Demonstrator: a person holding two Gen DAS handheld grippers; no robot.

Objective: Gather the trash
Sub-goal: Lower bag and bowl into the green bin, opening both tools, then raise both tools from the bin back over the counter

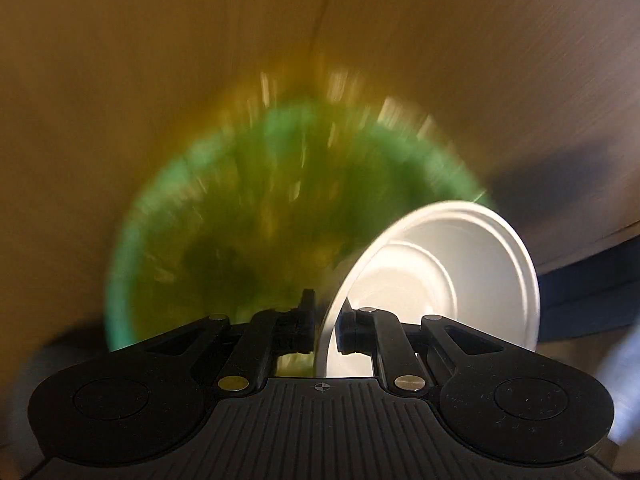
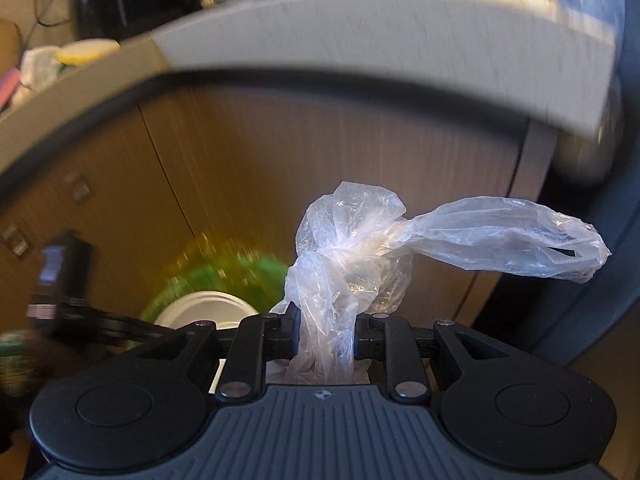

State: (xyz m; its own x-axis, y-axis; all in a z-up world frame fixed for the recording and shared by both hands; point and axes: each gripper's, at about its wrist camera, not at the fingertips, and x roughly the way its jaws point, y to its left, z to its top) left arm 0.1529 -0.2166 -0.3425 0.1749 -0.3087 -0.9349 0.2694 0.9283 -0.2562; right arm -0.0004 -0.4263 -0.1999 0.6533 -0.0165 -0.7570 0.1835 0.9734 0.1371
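Over the green bin [image 1: 256,240], blurred below both tools, you are bringing two pieces of trash. Your left tool [image 1: 325,322] has a white disposable lid [image 1: 440,276] on edge between its fingers; whether the pads are pressing it, the view does not settle. Your right tool [image 2: 325,334] is gripping a crumpled clear plastic bag [image 2: 360,256], whose loose end is trailing right, near the desk [image 2: 360,36] edge above. Centre each item over the bin mouth before releasing.
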